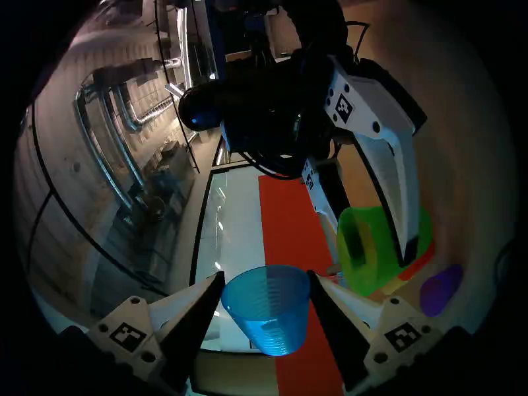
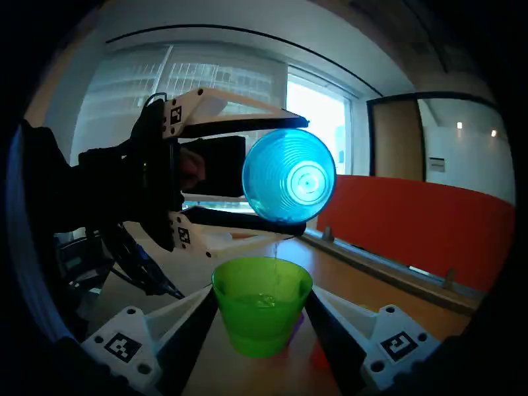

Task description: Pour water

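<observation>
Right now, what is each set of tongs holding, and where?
The left tongs clamp the blue cup by its sides near the rim; right tongs clamp the green cup likewise.

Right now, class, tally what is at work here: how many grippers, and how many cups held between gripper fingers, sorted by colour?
Grippers: 2, the left gripper and the right gripper
Blue cups: 1, the blue cup in the left gripper
Green cups: 1, the green cup in the right gripper
Total: 4
</observation>
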Motion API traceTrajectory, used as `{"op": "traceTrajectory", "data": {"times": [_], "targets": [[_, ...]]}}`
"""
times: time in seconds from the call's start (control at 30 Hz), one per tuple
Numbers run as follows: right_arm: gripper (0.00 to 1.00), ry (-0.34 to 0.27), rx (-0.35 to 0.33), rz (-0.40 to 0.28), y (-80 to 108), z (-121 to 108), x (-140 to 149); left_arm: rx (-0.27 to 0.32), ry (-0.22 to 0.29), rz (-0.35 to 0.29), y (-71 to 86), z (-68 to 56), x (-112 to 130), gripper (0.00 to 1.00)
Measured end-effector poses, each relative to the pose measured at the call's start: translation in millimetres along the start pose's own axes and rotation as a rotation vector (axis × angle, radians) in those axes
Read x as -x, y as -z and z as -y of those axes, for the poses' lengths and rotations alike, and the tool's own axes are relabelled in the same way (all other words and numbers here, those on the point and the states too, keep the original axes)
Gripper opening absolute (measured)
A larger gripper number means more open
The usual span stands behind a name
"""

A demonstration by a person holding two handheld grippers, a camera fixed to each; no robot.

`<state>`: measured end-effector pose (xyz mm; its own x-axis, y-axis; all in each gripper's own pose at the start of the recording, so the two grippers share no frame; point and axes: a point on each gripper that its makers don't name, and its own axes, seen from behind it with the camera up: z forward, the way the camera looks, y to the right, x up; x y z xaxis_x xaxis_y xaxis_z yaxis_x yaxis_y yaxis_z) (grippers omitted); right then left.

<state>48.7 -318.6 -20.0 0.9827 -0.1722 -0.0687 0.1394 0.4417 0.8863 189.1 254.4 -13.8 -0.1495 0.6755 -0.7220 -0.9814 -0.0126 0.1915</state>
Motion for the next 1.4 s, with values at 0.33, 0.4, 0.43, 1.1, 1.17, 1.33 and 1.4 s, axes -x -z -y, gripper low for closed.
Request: {"op": "traceTrajectory", "data": {"times": [0.33, 0.4, 0.43, 1.1, 1.17, 1.33, 1.4], "targets": [[0.90, -0.002, 0.002, -0.003, -0.1, -2, -1, 0.001, 0.015, -0.003, -2.6, -0.9, 0, 0.90], [0.90, -0.002, 0.002, -0.003, -0.1, -2, -1, 0.001, 0.019, -0.002, -2.8, -1.1, 1, 0.90], [0.90, -0.001, 0.002, -0.003, 0.0, -2, -1, 0.000, 0.021, -0.002, -2.8, -0.9, 1, 0.90], [0.90, -0.002, 0.017, -0.015, 3.1, -3, -8, 0.004, 0.298, 0.053, -6.3, -13.0, 19, 0.90], [0.90, -0.003, 0.019, -0.017, 4.0, -3, -8, 0.003, 0.363, 0.064, -6.1, -17.3, 22, 0.90], [0.90, -0.007, 0.024, -0.019, 6.9, -6, -8, -0.003, 0.523, 0.078, -5.8, -22.3, 29, 0.90], [0.90, -0.008, 0.026, -0.020, 8.2, -7, -8, -0.004, 0.582, 0.082, -5.8, -23.6, 32, 0.90]]}}
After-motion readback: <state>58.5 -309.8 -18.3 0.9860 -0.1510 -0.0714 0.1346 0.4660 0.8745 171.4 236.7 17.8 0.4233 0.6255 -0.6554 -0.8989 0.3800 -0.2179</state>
